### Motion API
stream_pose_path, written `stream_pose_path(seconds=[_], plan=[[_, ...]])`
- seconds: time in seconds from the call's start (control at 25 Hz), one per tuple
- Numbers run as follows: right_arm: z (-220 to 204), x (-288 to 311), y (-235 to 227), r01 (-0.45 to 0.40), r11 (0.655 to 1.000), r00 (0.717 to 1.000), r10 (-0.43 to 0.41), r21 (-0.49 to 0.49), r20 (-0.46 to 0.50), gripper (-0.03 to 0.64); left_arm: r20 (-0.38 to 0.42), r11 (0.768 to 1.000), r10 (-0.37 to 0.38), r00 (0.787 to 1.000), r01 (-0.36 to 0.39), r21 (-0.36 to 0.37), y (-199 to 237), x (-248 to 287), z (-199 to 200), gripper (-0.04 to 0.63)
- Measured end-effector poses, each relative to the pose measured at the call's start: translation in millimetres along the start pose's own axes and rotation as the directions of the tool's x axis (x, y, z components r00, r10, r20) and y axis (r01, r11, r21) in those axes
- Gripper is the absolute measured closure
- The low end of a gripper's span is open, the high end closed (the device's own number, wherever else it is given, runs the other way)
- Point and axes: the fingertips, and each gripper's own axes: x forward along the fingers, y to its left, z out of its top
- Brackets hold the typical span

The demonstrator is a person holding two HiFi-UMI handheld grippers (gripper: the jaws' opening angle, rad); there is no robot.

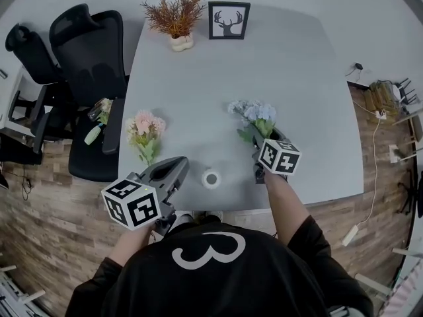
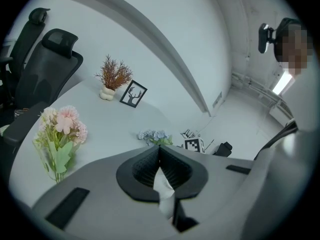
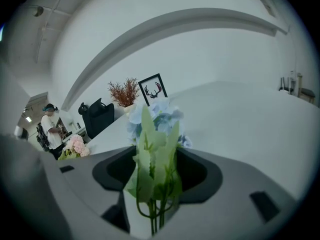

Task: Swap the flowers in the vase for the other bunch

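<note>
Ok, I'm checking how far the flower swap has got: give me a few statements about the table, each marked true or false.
1. The pink bunch stands in the vase. False: it lies on the table, left of the vase.
2. The blue bunch has its stems between the jaws of the right gripper. True.
3. The deer picture stands beside a dried plant. True.
4. The left gripper holds the pink bunch. False: its jaws are together, away from the flowers.

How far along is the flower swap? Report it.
Done: the vase stands empty, with the blue bunch out on the table. In hand: its stems sit between the jaws of the open right gripper. Left: the pink bunch, lying aside, goes into the vase.
</note>
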Motion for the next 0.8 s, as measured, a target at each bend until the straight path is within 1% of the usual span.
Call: stream_pose_path(seconds=[0.08, 0.16, 0.36, 0.44, 0.52, 0.6, 0.68, 0.76, 0.8], plan=[[5.7, -3.0, 1.4, 0.001, 1.0, 1.0, -0.001, -0.003, 0.025, 0.346, -0.009, 1.0, -0.002, 1.0, 0.002, 0.012, 0.0, 0.8, 0.6, 0.584], [10.5, -5.9, 5.4, -0.006, 1.0, 0.999, 0.007, -0.012, 0.046, 0.325, -0.009, 1.0, 0.0, 1.0, 0.0, 0.013, 2.0, 1.1, 0.8, 0.584], [22.5, -20.2, 11.0, -0.017, 1.0, 0.995, 0.019, -0.02, 0.098, 0.316, -0.006, 1.0, -0.019, 1.0, 0.019, 0.01, 1.1, 1.2, -2.0, 0.584], [31.6, -30.2, 11.5, 0.012, 0.998, 0.991, -0.003, -0.069, 0.131, 0.316, -0.006, 0.999, -0.032, 0.999, 0.032, 0.015, -1.6, -0.8, -2.0, 0.584], [42.5, -42.9, 15.8, 0.051, 0.988, 0.986, -0.026, -0.146, 0.166, 0.316, -0.004, 0.999, -0.049, 0.999, 0.049, 0.022, -5.2, -5.0, -0.7, 0.584], [55.7, -59.4, 28.3, 0.064, 0.976, 0.978, -0.02, -0.206, 0.209, 0.316, 0.003, 0.997, -0.066, 0.998, 0.066, 0.034, -8.6, -11.8, 1.4, 0.584], [69.5, -80.5, 52.2, 0.038, 0.967, 0.966, 0.029, -0.253, 0.256, 0.319, 0.01, 0.996, -0.082, 0.997, 0.081, 0.044, -11.4, -21.5, 3.1, 0.584], [80.8, -105.6, 86.1, -0.022, 0.953, 0.947, 0.117, -0.303, 0.298, 0.358, 0.02, 0.994, -0.099, 0.995, 0.098, 0.048, -14.5, -33.1, 4.7, 0.584], [84.8, -118.7, 104.5, -0.058, 0.944, 0.935, 0.166, -0.325, 0.313, 0.391, 0.026, 0.993, -0.108, 0.994, 0.106, 0.049, -16.4, -39.4, 5.9, 0.584]])
